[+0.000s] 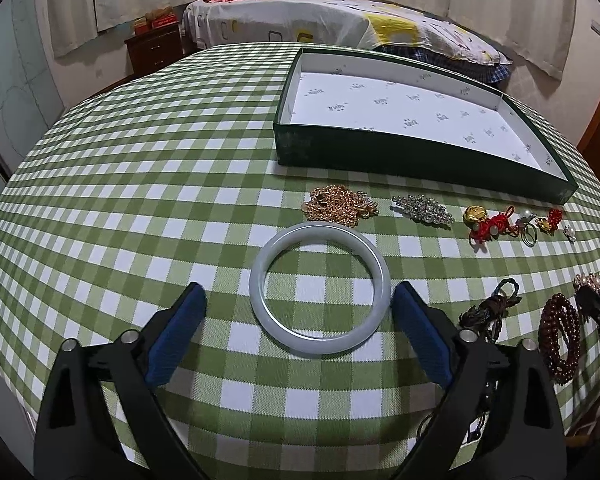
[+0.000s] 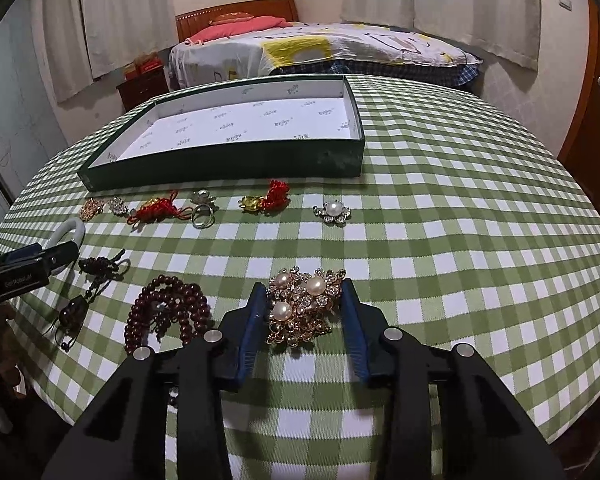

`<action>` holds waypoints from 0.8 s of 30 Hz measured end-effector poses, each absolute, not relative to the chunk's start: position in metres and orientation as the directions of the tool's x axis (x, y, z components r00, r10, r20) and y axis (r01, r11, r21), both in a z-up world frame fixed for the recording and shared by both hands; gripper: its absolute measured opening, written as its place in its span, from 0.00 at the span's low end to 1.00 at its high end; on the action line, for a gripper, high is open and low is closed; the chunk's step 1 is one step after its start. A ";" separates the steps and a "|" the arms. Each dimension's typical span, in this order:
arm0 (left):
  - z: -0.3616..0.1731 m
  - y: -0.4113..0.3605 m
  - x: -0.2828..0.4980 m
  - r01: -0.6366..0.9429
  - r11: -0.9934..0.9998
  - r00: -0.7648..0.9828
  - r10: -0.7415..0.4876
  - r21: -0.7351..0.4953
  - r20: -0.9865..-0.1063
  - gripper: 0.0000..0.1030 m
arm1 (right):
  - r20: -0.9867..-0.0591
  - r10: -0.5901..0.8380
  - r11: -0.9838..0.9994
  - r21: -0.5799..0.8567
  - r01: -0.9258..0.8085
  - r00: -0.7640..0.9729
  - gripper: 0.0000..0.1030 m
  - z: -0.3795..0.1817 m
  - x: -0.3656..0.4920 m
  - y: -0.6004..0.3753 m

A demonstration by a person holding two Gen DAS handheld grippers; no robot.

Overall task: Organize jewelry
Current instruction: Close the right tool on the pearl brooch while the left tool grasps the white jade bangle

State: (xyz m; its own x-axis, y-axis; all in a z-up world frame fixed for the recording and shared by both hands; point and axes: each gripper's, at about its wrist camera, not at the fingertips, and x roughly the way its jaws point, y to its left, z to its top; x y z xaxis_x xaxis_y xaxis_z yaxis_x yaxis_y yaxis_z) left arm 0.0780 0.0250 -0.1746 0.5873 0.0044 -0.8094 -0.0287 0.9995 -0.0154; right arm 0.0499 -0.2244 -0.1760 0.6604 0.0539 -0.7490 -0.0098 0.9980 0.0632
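Note:
A pale jade bangle (image 1: 320, 289) lies flat on the green checked tablecloth (image 1: 140, 200). My left gripper (image 1: 300, 300) is open, its blue pads on either side of the bangle's near half, apart from it. A gold and pearl brooch (image 2: 305, 304) lies between the blue pads of my right gripper (image 2: 305, 292), which is open around it with small gaps on both sides. The dark green box (image 1: 400, 152) with a white lining stands empty at the back; it also shows in the right wrist view (image 2: 228, 160).
In the left wrist view lie a gold chain (image 1: 338, 205), a crystal brooch (image 1: 422, 209), red knotted charms (image 1: 488, 224), a dark cord bracelet (image 1: 490, 308) and dark red beads (image 1: 560, 336). In the right wrist view lie a ring (image 2: 202, 216) and a small pearl brooch (image 2: 333, 212). A bed stands behind the table.

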 end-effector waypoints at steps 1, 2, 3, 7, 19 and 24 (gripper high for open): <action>-0.175 0.025 0.079 -0.030 0.999 0.588 0.009 -0.011 -0.809 0.92 | -0.748 0.054 0.998 0.063 -0.010 0.662 0.37 -0.176 0.051 -0.224; -0.175 0.024 0.080 -0.029 1.000 0.588 0.011 -0.007 -0.809 0.92 | -0.747 0.054 0.998 0.063 -0.010 0.663 0.36 -0.176 0.051 -0.224; -0.175 0.024 0.082 -0.028 1.000 0.588 0.013 -0.005 -0.809 0.92 | -0.746 0.054 0.998 0.063 -0.011 0.664 0.35 -0.176 0.051 -0.224; -0.175 0.023 0.086 -0.020 1.000 0.582 0.009 -0.003 -0.813 0.92 | -0.743 0.059 0.998 0.069 -0.012 0.666 0.35 -0.175 0.053 -0.225; -0.174 0.023 0.084 0.003 1.000 0.587 -0.003 -0.002 -0.809 0.82 | -0.742 0.072 0.997 0.082 -0.017 0.667 0.34 -0.176 0.055 -0.225; -0.172 0.018 0.078 0.043 0.999 0.608 -0.026 0.000 -0.793 0.67 | -0.742 0.074 0.996 0.084 -0.017 0.666 0.34 -0.176 0.055 -0.224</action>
State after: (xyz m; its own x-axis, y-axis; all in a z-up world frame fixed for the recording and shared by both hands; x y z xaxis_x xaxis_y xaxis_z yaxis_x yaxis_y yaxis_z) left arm 0.0779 0.0177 -0.1717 0.6081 -0.0262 -0.7934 0.0428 0.9991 -0.0001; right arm 0.0549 -0.2242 -0.1760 0.6663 0.0738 -0.7420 -0.0172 0.9963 0.0836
